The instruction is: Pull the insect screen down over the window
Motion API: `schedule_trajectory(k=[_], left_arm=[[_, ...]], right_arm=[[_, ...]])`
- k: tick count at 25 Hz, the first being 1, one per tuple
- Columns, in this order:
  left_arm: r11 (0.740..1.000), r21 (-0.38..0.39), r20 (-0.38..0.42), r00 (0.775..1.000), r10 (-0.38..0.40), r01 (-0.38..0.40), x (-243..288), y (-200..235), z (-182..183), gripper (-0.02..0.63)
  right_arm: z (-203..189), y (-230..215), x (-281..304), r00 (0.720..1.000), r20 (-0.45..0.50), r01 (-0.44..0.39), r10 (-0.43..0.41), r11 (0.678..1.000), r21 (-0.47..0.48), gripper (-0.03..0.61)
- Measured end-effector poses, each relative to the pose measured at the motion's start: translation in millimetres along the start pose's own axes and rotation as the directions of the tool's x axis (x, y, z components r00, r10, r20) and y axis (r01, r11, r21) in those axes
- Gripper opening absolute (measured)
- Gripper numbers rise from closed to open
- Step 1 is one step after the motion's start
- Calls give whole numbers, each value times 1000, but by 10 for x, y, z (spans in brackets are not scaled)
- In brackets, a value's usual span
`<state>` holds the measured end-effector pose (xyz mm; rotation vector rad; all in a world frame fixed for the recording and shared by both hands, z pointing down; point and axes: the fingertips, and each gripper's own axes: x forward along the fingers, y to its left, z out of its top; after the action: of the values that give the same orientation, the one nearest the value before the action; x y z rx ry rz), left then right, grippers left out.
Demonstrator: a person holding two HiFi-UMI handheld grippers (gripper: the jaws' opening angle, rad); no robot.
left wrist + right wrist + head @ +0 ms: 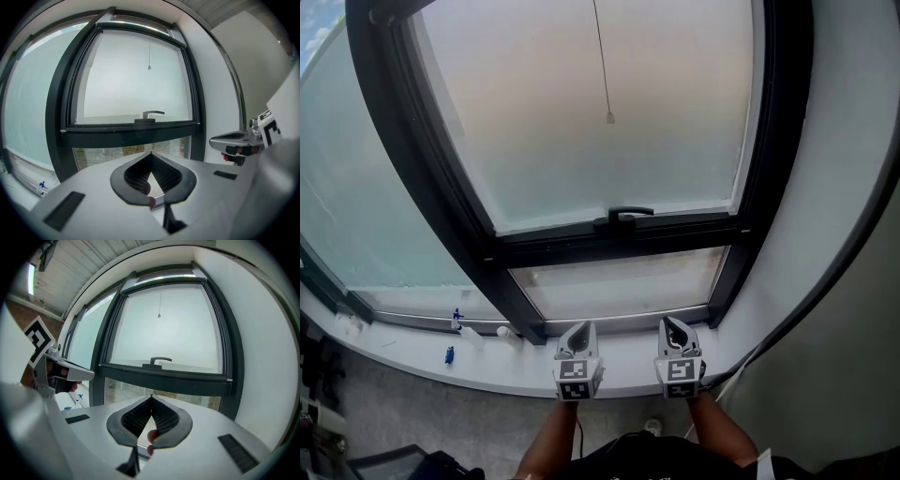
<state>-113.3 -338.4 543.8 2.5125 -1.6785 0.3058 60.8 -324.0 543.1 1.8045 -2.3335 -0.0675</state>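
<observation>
A dark-framed window (619, 234) fills the wall ahead, its large pane pale and hazy. A thin pull cord (602, 66) with a small weight (610, 117) hangs down the middle of the pane, also seen as the cord (149, 54) and the cord (160, 303) in the gripper views. A black handle (623, 215) sits on the lower sash bar. My left gripper (577, 328) and right gripper (678, 324) are side by side low near the sill, both shut and empty, well below the cord. The left gripper (150, 152) and the right gripper (151, 395) point at the lower sash.
A white sill (534, 366) runs under the window, with small blue and white items (455, 323) at its left. A white wall (834, 187) and a dark cable (825, 272) are at the right. A second big pane (356, 206) lies left.
</observation>
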Motion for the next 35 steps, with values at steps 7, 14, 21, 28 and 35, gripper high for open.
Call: schedule_trajectory(k=[7, 14, 21, 28, 35], left_arm=[[1000, 6, -16, 999, 28, -28, 312, 27, 59, 3], [999, -31, -14, 999, 39, -40, 531, 4, 140, 3], [999, 10, 12, 999, 48, -49, 845, 99, 248, 3], [999, 1, 60, 998, 32, -32, 1117, 269, 491, 3], [999, -7, 110, 993, 36, -36, 1254, 435, 850, 3]], right_arm=[[60, -207, 350, 999, 21, -29, 29, 1000, 1, 5], [112, -362, 533, 998, 38, -53, 53, 999, 10, 5], [217, -544, 719, 998, 68, -11, 11, 1000, 7, 5], [349, -554, 960, 997, 75, -2, 3, 1000, -12, 5], [689, -636, 1211, 992, 128, 14, -11, 1000, -25, 5]])
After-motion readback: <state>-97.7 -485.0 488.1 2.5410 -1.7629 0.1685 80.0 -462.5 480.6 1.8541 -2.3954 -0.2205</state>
